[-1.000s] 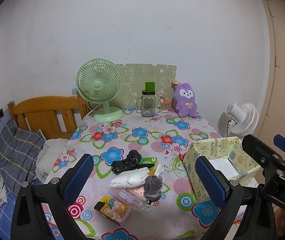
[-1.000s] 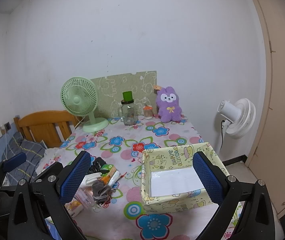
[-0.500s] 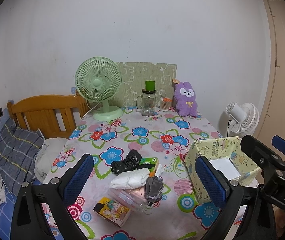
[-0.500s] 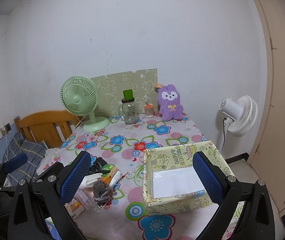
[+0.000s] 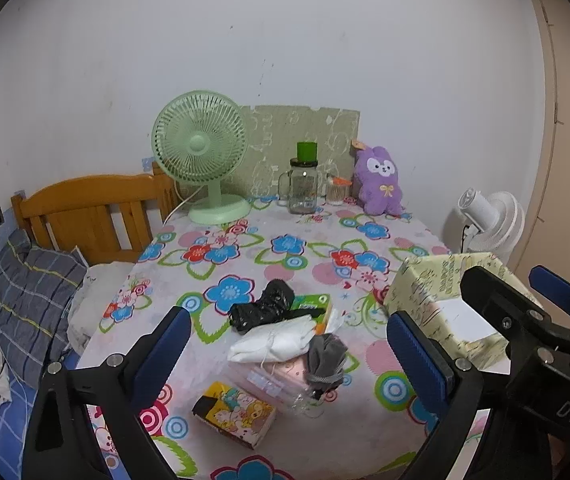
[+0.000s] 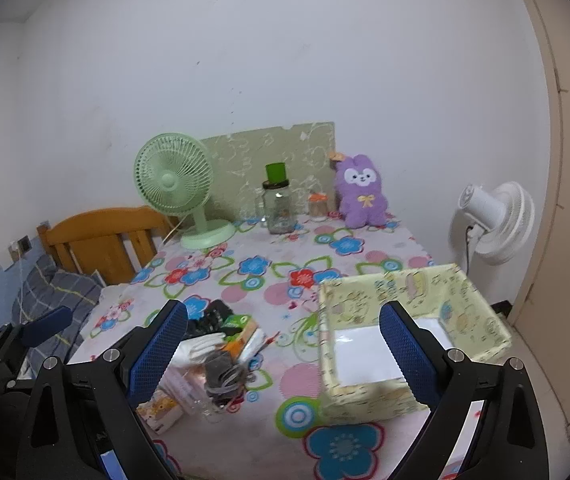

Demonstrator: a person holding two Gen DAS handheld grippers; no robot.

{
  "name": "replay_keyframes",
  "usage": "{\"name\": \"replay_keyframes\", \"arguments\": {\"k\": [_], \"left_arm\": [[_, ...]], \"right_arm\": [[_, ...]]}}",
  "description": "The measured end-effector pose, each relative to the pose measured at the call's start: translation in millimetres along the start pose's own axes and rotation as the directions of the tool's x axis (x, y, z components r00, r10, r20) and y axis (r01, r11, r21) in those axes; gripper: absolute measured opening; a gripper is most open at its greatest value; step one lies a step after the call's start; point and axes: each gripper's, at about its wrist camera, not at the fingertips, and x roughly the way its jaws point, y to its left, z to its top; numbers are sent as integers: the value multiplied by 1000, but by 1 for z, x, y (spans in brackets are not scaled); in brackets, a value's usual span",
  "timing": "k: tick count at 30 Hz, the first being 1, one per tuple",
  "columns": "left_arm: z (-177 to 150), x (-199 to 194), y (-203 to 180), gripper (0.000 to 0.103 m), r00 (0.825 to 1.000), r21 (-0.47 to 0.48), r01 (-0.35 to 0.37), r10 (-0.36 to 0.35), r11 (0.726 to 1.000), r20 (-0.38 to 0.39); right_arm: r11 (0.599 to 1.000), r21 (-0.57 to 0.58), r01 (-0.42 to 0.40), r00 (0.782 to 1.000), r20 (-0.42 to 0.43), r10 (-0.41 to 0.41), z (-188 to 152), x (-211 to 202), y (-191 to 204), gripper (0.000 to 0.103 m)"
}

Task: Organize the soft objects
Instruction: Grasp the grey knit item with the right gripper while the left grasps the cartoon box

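Both the left gripper (image 5: 289,356) and right gripper (image 6: 285,352) are hanging spread wide, empty; the white cloth (image 5: 271,342) is lying at the yellow box's (image 5: 433,292) nine o'clock.

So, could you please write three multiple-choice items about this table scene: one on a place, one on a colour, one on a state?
1. Where does the purple plush rabbit sit?
A. inside the yellow box
B. at the far edge of the table, by the wall
C. on the bed

2. What colour is the desk fan on the table?
A. light green
B. white
C. blue

3. In what state is the yellow patterned box?
A. closed with a lid
B. open and full of cloth
C. open, only a white bottom showing

Answers:
1 B, it sits beside the glass jar near the wall.
2 A, its grille and base are green.
3 C, nothing lies inside it.
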Motion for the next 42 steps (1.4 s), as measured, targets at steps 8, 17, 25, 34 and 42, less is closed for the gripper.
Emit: {"name": "replay_keyframes", "arguments": {"k": [8, 17, 25, 34, 42], "left_arm": [[-25, 24, 15, 96, 998, -3, -5, 5, 1000, -67], [-51, 52, 31, 95, 988, -20, -2, -1, 1000, -156], [-69, 78, 40, 94, 972, -42, -14, 3, 999, -234], [-83, 103, 51, 94, 953, -61, -26, 6, 998, -304], [-91, 116, 55, 87, 942, -81, 6, -33, 997, -335]], "right_arm": [[1000, 3, -22, 999, -25, 22, -26, 22, 16, 98], [999, -12, -38, 992, -125, 36, -53, 56, 34, 97], [999, -32, -39, 978, -204, 32, -66, 86, 47, 94], [998, -50, -39, 959, -283, 24, -75, 120, 55, 89], [996, -65, -57, 933, -359, 30, -85, 146, 64, 71]]}}
